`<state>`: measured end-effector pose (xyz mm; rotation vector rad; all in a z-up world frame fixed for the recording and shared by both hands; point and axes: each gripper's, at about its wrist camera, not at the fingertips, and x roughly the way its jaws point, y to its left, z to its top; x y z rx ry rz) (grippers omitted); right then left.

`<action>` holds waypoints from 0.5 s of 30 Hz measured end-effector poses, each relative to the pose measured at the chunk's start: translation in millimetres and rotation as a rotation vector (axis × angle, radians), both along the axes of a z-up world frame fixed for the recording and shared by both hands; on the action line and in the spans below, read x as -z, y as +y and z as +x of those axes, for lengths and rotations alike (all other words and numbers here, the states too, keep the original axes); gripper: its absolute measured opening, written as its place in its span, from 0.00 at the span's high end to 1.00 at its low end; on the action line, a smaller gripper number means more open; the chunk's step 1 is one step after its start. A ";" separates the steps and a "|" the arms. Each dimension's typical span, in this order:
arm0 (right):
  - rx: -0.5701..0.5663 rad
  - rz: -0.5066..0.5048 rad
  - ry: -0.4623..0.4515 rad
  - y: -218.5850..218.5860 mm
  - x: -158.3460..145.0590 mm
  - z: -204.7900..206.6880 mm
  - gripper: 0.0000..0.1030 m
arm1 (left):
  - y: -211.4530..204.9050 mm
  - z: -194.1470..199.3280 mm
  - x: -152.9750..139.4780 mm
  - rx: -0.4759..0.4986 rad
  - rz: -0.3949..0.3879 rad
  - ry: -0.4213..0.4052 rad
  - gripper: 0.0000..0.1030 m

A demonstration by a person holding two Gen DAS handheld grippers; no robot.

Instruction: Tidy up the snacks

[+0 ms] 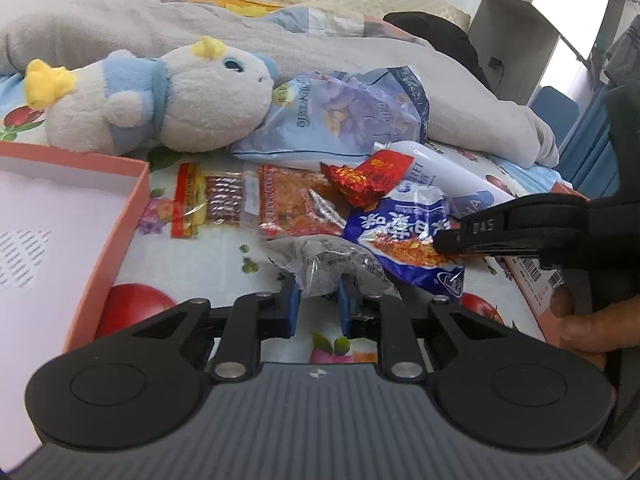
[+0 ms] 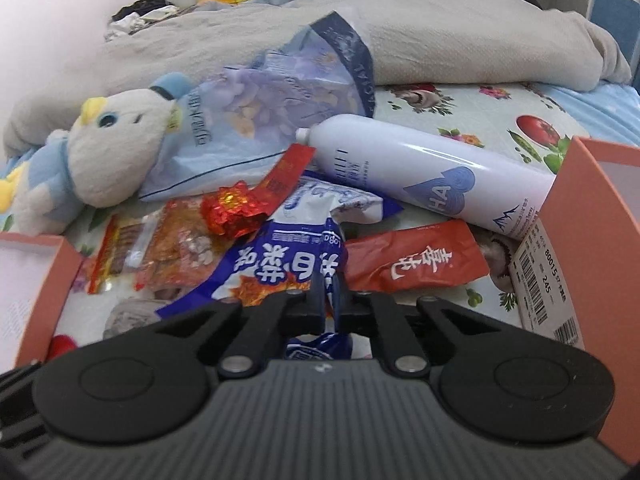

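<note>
On the bed, snacks lie in a pile; the pink box [image 1: 132,216] looks bare. Left gripper [image 1: 318,304] pinches a grey packet [image 1: 324,268], right gripper [image 2: 330,304] a blue bag [image 2: 280,264].

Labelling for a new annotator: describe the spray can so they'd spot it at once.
Start at the grey blanket heaped across the bed. Just below it the spray can lies on its side, its base against an orange box. It is the only hard, smooth white cylinder among crinkly snack packets, with a blue heart.
</note>
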<state>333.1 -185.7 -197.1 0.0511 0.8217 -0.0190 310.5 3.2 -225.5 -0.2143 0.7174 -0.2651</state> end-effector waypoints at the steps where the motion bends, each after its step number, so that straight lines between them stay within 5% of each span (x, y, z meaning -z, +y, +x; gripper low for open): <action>1: -0.003 0.001 -0.002 1.2 -2.7 -3.4 0.95 | 2.4 -2.2 -1.3 -0.005 -0.008 0.006 0.78; 15: -0.031 0.022 0.006 -4.9 -25.8 -85.0 0.96 | 9.2 -85.2 -24.2 -0.014 0.026 0.044 0.79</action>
